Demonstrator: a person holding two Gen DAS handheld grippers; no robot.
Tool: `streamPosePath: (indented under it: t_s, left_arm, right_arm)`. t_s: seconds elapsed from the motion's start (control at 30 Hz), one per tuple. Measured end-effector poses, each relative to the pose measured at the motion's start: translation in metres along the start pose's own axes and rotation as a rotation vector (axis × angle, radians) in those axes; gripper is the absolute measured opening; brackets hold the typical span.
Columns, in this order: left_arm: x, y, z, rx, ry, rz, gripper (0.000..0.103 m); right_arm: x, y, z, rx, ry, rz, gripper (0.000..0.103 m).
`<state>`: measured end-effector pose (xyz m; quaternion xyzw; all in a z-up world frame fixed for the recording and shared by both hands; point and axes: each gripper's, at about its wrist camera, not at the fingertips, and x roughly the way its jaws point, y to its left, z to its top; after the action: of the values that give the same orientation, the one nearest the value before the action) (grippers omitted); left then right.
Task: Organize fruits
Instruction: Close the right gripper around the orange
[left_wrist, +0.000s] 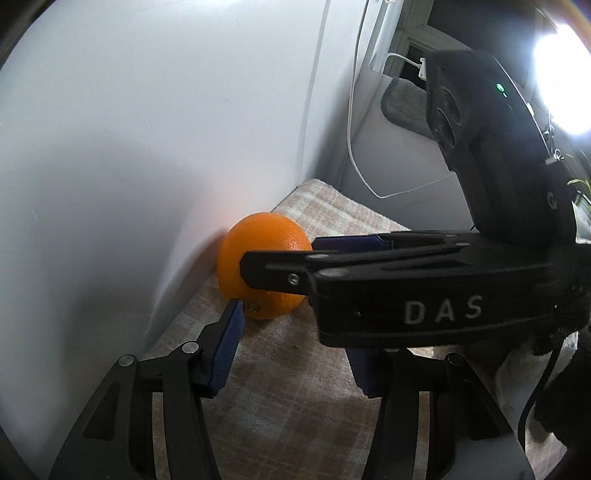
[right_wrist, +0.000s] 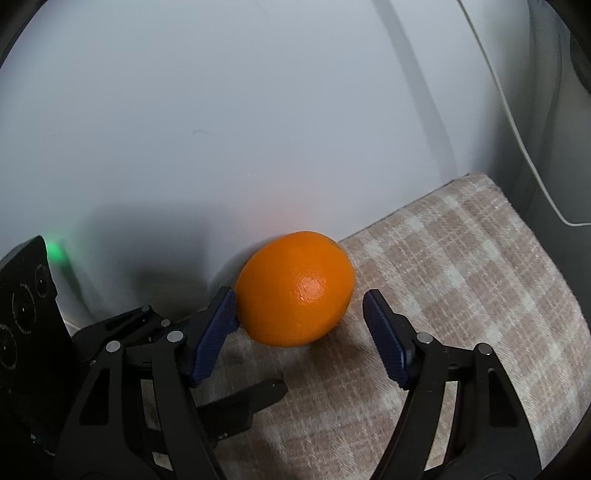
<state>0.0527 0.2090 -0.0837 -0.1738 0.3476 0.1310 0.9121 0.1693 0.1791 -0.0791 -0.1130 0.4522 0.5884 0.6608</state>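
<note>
- Left wrist view is showing the left gripper (left_wrist: 295, 350) with its fingers spread apart and gripping nothing; the orange (left_wrist: 264, 264) is sitting just beyond the left blue pad (left_wrist: 227, 350), resting on the checked cloth (left_wrist: 295, 406) that covers the worktop and seeming to touch the white wall (left_wrist: 110, 166).
- From the same view, the right gripper (left_wrist: 275, 258) is crossing in front of these fingers, so any left-hand advance is risking a knock between the two tools.
- Right wrist view is showing the right gripper with fingers open around the orange (right_wrist: 295, 288); the left pad (right_wrist: 216, 332) is touching or nearly touching the peel, while the right pad (right_wrist: 386, 339) is standing clear.
- Closing unevenly is likely pushing the round fruit sideways or along the wall, letting it roll out.
- Soft cloth (right_wrist: 461, 295) underneath is possibly snagging a lower fingertip.
</note>
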Motion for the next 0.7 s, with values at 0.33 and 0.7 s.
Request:
streamPosePath:
  t_s: [0.33,0.7]
  left_arm:
    - [0.003,0.007,-0.001,-0.014,0.014,0.037,0.051]
    - [0.008,0.003,-0.001,0.011,0.032,0.052,0.051]
  right_arm:
    - [0.022,0.004,0.015,0.011,0.006,0.031,0.074]
    - [0.023,-0.019,0.013,0.039,0.007,0.058,0.074]
